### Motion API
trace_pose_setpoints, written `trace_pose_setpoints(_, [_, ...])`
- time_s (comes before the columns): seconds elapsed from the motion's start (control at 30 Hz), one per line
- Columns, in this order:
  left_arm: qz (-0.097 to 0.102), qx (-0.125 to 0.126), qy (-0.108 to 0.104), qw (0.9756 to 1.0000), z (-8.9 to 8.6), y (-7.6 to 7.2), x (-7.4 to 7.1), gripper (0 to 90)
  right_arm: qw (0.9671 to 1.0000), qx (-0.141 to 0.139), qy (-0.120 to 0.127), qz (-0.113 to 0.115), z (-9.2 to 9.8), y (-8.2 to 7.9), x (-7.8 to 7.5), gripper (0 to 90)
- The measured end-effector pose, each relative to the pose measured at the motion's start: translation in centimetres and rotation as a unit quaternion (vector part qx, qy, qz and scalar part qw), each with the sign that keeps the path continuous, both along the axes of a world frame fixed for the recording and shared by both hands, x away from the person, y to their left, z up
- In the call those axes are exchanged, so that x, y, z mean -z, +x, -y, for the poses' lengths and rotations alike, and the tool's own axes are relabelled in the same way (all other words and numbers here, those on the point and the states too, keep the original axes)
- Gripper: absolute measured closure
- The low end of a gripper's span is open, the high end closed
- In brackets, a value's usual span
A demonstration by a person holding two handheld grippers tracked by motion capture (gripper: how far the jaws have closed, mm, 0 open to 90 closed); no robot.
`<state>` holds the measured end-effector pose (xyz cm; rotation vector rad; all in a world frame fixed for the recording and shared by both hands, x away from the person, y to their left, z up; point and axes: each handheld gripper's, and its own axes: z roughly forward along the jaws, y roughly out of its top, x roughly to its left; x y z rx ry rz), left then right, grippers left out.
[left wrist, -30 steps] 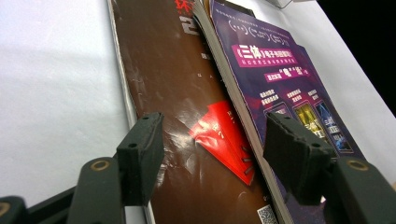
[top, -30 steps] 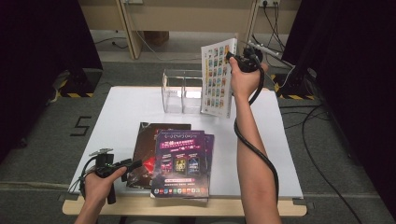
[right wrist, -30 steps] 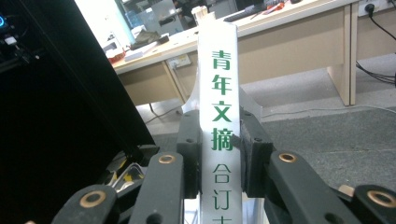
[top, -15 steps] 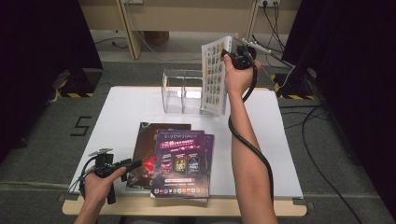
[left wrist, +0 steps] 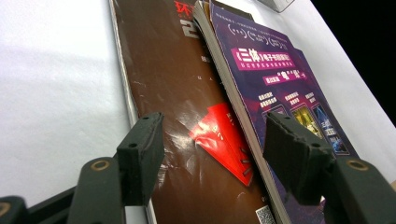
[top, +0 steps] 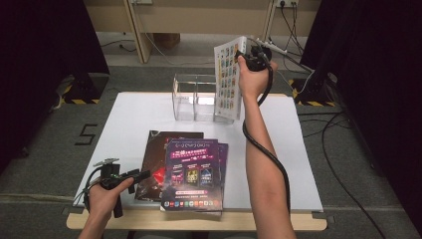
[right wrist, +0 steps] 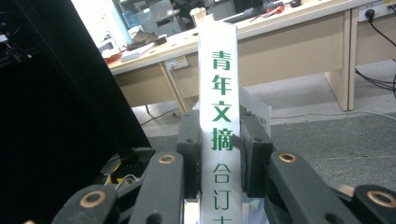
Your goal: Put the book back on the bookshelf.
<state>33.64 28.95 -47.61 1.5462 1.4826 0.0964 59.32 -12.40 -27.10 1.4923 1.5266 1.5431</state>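
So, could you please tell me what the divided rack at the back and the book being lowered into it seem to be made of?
The rack looks like clear acrylic, glossy: the table shows through its walls. The book looks like paper with a smooth printed cover; its white spine carries green characters.

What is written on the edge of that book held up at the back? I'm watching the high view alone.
Observer: On the book, the white spine bears green Chinese characters, plain in the right gripper view.
Operator: Is it really gripped?
Observer: Yes, the right gripper has its jaws pressed on both sides of that spine.
Operator: And the other gripper?
Observer: The left gripper is open, its jaws over the brown magazine, which lies partly under the purple magazine; it clamps nothing.
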Motion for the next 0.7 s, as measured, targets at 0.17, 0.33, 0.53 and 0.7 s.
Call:
trace_pose_setpoints(0.17, [0.000, 0.002, 0.001, 1.0000, 0.0, 0.0, 0.0, 37.5, 1.0000, 0.000, -0.001, -0.001, 0.0, 0.3, 0.2, 74.0])
trace_pose_setpoints(0.33, [-0.001, 0.001, 0.001, 1.0000, 0.0, 0.0, 0.1, 37.5, 1.0000, 0.004, -0.002, 0.000, 0.1, 0.7, 0.4, 74.0])
trace_pose_setpoints(0.53, [0.000, 0.003, -0.005, 1.0000, -0.2, 0.0, 0.1, 37.3, 1.0000, 0.003, 0.000, 0.003, -0.2, 1.2, 0.4, 74.0])
trace_pose_setpoints(0.7, [0.000, -0.001, -0.003, 1.0000, -0.3, 0.0, 0.1, 37.4, 1.0000, 0.003, -0.001, 0.005, -0.4, 1.4, 0.3, 74.0])
